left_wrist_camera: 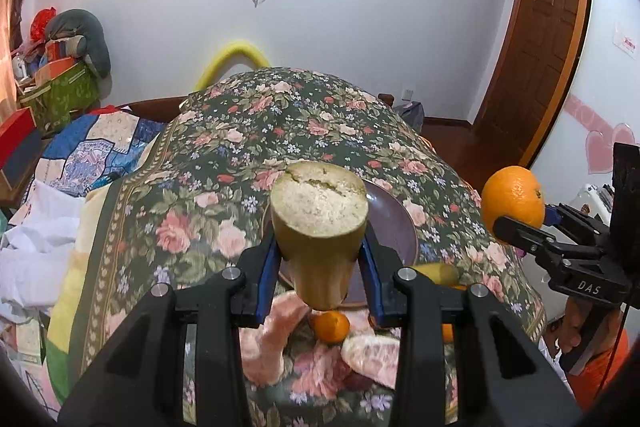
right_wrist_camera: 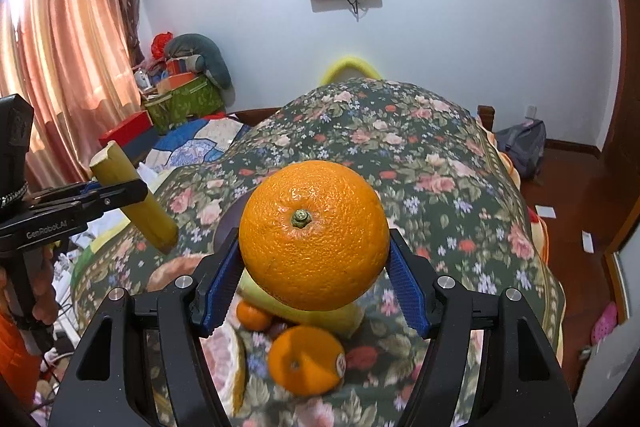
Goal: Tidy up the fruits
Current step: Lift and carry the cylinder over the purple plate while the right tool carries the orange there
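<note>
Two grippers are held up over a bed with a flowery blanket (left_wrist_camera: 224,131). A purple plate (left_wrist_camera: 394,219) lies on the blanket. The right gripper (right_wrist_camera: 314,267) has its fingers closed round a big orange (right_wrist_camera: 314,235). The left gripper (left_wrist_camera: 320,267) pinches a thick yellow-green stalk piece (left_wrist_camera: 320,227) with its fingers nearly together. Down on the near blanket lie a second orange (right_wrist_camera: 306,361), a cut pomelo (right_wrist_camera: 228,359) and a small tangerine (right_wrist_camera: 253,315).

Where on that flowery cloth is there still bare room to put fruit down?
The floral cloth beyond the dark plate is bare up to its far edge, and so is its right side. The plate's visible part is empty. The near end is crowded: small mandarin, orange, cut pomelo.
</note>
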Motion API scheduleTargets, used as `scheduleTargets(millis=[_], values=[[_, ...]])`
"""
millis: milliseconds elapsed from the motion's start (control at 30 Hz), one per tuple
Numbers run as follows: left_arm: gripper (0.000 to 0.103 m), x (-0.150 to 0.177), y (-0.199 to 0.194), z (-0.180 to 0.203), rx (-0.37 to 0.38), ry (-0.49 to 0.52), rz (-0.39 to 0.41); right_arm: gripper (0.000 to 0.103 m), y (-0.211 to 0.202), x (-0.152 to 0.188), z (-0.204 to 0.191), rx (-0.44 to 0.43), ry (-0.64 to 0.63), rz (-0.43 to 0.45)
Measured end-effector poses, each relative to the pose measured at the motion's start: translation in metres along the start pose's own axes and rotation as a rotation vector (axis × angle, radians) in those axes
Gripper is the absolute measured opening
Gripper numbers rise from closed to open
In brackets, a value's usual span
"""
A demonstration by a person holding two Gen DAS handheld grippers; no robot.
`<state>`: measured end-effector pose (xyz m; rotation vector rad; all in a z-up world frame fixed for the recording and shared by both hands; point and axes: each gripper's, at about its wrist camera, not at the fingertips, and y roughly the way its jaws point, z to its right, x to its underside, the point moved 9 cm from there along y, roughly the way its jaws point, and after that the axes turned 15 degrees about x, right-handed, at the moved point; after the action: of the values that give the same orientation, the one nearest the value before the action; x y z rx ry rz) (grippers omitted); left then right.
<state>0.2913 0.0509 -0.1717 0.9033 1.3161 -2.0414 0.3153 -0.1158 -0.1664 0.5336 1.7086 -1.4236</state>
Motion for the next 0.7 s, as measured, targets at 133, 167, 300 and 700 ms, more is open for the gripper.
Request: scheduleTargets(millis=[133, 167, 300, 700], values=[[0.037, -0.004, 0.018, -0.008, 0.004, -0.001, -0.016, 0.066, 0.016, -0.009, -0.003, -0.004, -0.010, 0.001], [0.037, -0.003, 0.023, -0.009, 0.008, -0.003, -0.025, 0.066, 0.021, -0.010, -0.003, -0.006, -0.012, 0.000], [0.037, 0.003, 0.043, -0.013, 0.017, -0.004, -0.064, 0.066, 0.040, -0.013, -0.005, -0.009, -0.016, -0.013], [0.037, 0.015, 0.101, -0.026, 0.030, -0.033, -0.158, 0.066, 0.104, 0.006, -0.009, -0.049, -0.027, -0.163]])
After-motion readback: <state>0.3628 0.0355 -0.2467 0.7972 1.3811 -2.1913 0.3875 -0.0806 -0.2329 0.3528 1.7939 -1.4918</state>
